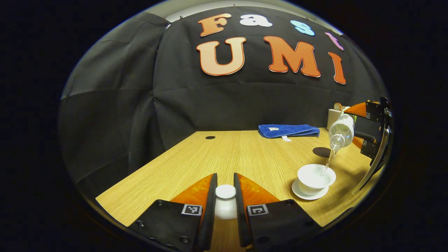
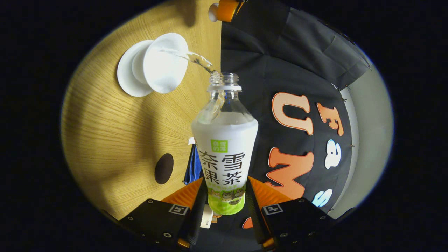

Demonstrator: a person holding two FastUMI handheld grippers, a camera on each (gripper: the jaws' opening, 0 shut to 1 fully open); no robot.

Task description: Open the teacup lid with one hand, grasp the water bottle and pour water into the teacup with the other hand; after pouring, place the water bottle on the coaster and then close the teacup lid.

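In the left gripper view my left gripper (image 1: 225,196) is shut on the white teacup lid (image 1: 225,201), held just above the table's near edge. The white teacup (image 1: 316,178) stands uncovered on its saucer (image 1: 300,193) to the right. My right gripper (image 1: 364,127) holds the clear water bottle (image 1: 342,130) tipped over the cup, and a thin stream of water falls into it. In the right gripper view my right gripper (image 2: 224,199) is shut on the labelled bottle (image 2: 224,147), whose open neck points at the teacup (image 2: 164,63). The dark round coaster (image 1: 322,152) (image 2: 164,168) lies bare behind the cup.
A folded blue cloth (image 1: 288,130) lies at the back of the wooden table (image 1: 227,154). A white container (image 1: 334,117) stands at the far right behind the bottle. A small dark hole (image 1: 210,137) marks the table's back left. Black cloth walls close in the booth.
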